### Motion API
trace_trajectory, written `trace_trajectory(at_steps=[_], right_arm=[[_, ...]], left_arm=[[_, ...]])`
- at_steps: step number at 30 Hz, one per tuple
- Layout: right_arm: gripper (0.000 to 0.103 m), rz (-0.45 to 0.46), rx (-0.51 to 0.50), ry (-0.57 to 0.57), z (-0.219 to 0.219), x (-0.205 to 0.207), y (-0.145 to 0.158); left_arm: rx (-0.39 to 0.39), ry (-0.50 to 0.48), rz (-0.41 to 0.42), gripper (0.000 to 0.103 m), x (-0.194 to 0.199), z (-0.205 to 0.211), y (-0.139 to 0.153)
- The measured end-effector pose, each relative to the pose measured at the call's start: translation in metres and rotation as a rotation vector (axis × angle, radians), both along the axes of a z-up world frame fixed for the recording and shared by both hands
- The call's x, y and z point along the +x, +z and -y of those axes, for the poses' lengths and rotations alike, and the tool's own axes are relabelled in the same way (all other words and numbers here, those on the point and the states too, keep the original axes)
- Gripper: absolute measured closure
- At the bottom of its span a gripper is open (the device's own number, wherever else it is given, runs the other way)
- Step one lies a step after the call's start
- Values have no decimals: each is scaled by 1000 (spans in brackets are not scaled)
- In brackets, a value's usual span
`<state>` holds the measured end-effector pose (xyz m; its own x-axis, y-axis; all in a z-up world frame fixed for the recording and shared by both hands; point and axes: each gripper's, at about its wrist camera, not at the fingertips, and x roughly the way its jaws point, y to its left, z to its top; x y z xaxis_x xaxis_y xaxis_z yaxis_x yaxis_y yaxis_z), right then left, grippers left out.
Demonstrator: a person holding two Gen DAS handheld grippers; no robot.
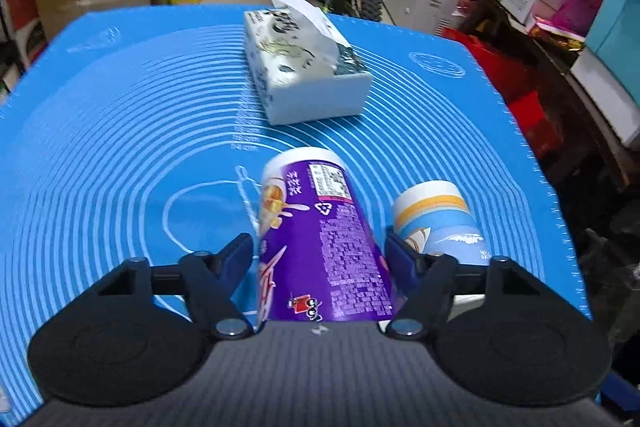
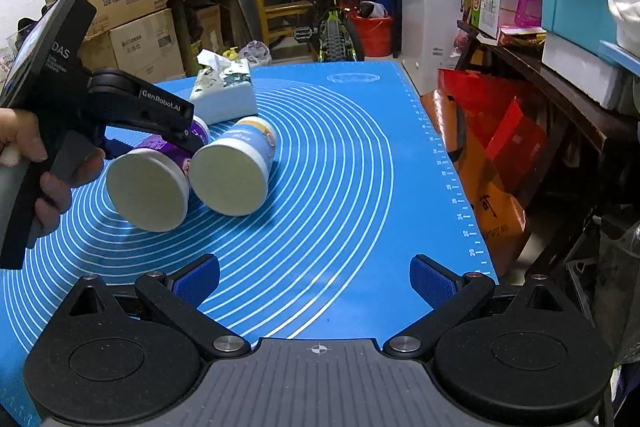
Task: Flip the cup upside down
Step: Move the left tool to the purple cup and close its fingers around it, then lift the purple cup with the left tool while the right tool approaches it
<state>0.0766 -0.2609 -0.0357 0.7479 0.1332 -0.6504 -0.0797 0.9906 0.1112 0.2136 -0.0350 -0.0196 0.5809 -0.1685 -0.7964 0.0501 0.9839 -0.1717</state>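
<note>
A purple paper cup (image 1: 324,243) lies tilted between the fingers of my left gripper (image 1: 320,247), which is shut on it; in the right wrist view the purple cup (image 2: 148,187) is lifted off the blue mat, its flat white end facing the camera. A light blue and white cup (image 1: 436,223) lies on its side just right of it, also seen in the right wrist view (image 2: 236,175). My right gripper (image 2: 316,275) is open and empty, low over the mat in front of both cups.
A tissue box (image 1: 304,67) sits on the blue mat (image 1: 120,147) beyond the cups, also visible in the right wrist view (image 2: 224,91). The mat's right edge drops off to red bags (image 2: 480,163) and a cluttered shelf. A bicycle and cardboard boxes stand behind.
</note>
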Motion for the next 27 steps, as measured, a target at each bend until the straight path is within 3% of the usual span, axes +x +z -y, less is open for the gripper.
trace_trajectory(at_steps=[9,16,23,27], right_arm=[[2,16,12,-9,3,-4,4],[2,34,24,1,3,-11,10],[2,34,20,36,-9,-24,13],[2,30,22,40,-12,-28,14]], left_arm=[[21,-16,3,34,-10,-2,12],[74,-69,59,34,-75,-10,36],[81,-56,7,34,-129,-26,24],[73,-64,18,34,-142,-27,19]])
